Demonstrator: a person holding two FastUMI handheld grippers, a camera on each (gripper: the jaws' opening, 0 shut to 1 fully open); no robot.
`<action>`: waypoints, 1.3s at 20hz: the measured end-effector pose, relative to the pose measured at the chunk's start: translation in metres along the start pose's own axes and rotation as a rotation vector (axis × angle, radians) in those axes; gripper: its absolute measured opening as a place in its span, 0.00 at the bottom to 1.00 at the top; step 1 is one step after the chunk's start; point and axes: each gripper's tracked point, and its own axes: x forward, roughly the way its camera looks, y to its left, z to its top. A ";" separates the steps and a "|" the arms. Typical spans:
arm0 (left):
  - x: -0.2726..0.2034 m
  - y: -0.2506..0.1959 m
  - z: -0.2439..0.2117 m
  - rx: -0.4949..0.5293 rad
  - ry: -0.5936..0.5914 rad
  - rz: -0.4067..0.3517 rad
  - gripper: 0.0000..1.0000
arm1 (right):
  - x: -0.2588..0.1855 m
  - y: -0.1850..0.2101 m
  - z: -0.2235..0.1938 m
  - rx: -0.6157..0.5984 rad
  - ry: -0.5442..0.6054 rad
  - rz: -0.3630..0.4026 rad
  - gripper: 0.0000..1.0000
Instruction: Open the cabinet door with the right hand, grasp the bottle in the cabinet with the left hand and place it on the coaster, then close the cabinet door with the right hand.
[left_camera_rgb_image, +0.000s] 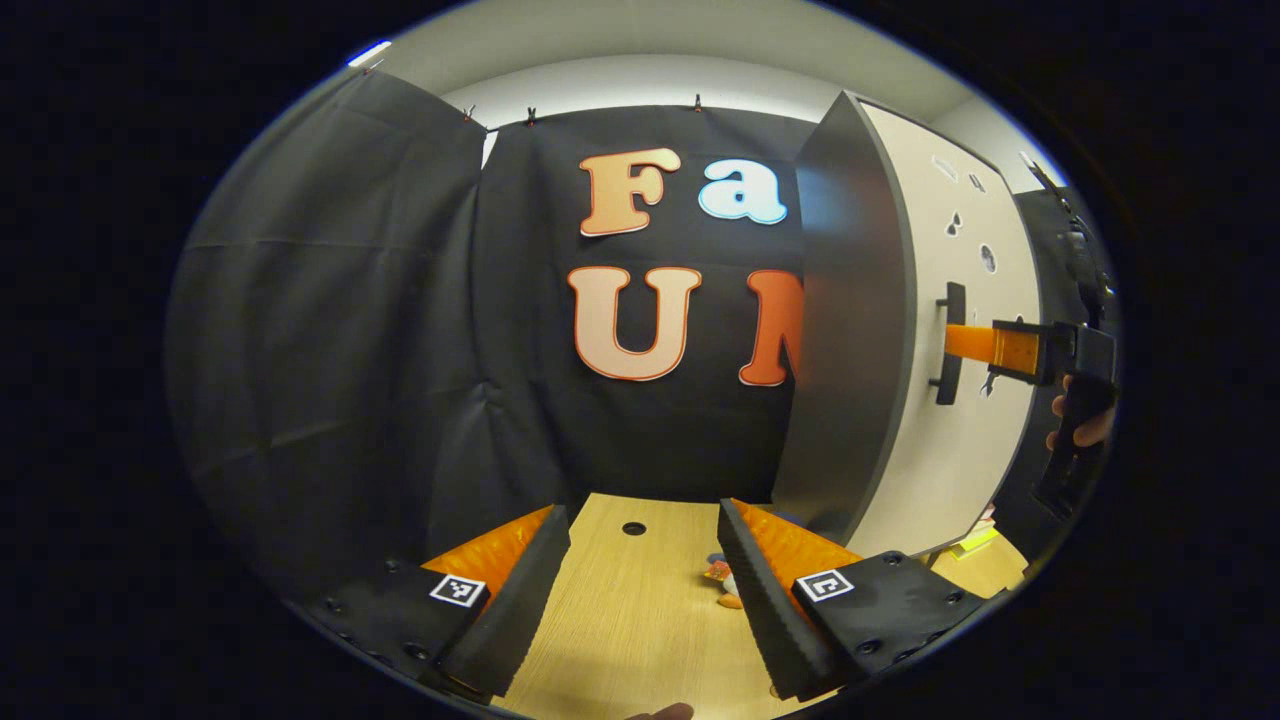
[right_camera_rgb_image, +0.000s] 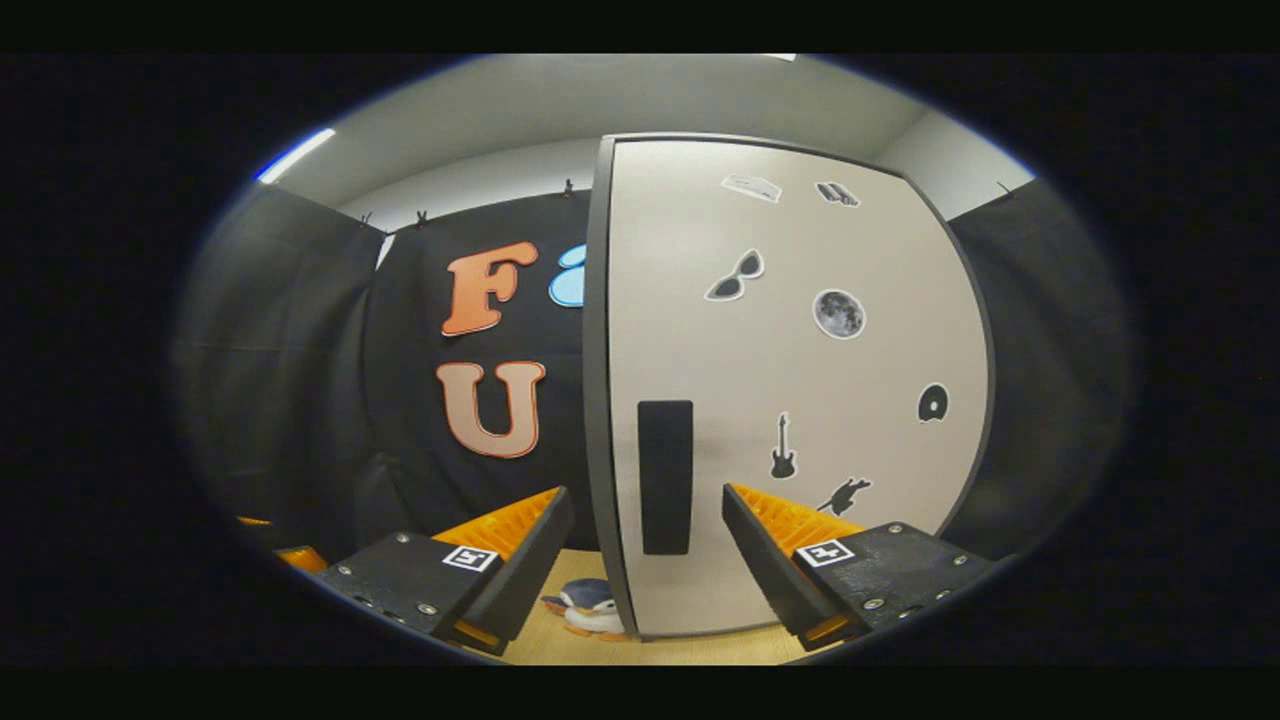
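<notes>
One tall cabinet door (right_camera_rgb_image: 800, 400), pale beige with a dark grey edge and small black stickers on its face, stands shut straight ahead of my right gripper (right_camera_rgb_image: 645, 545). Its black upright bar handle (right_camera_rgb_image: 665, 477) sits in the gap between my right fingers (right_camera_rgb_image: 520, 560), which are spread apart on either side of it; I cannot tell whether either finger touches it. Low and just left of the door's edge, a small blue and white penguin toy (right_camera_rgb_image: 590, 605) rests on the light wooden tabletop (right_camera_rgb_image: 700, 650).

My left gripper (left_camera_rgb_image: 645, 575) hovers over that tabletop with its fingers apart and nothing between them. From there the grey cabinet (left_camera_rgb_image: 850, 330) rises ahead to the right, and farther right my right gripper reaches in at the handle, a hand (left_camera_rgb_image: 1085, 425) holding it.
</notes>
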 end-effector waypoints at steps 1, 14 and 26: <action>0.003 0.001 -0.003 -0.007 0.008 0.006 0.97 | 0.008 0.000 -0.002 0.000 0.004 0.002 0.93; 0.013 0.030 -0.018 0.005 0.039 0.061 0.97 | 0.031 -0.013 -0.008 0.070 0.039 -0.046 0.31; -0.038 0.027 -0.018 0.034 0.011 -0.035 0.97 | -0.008 -0.023 -0.006 0.070 0.069 -0.099 0.26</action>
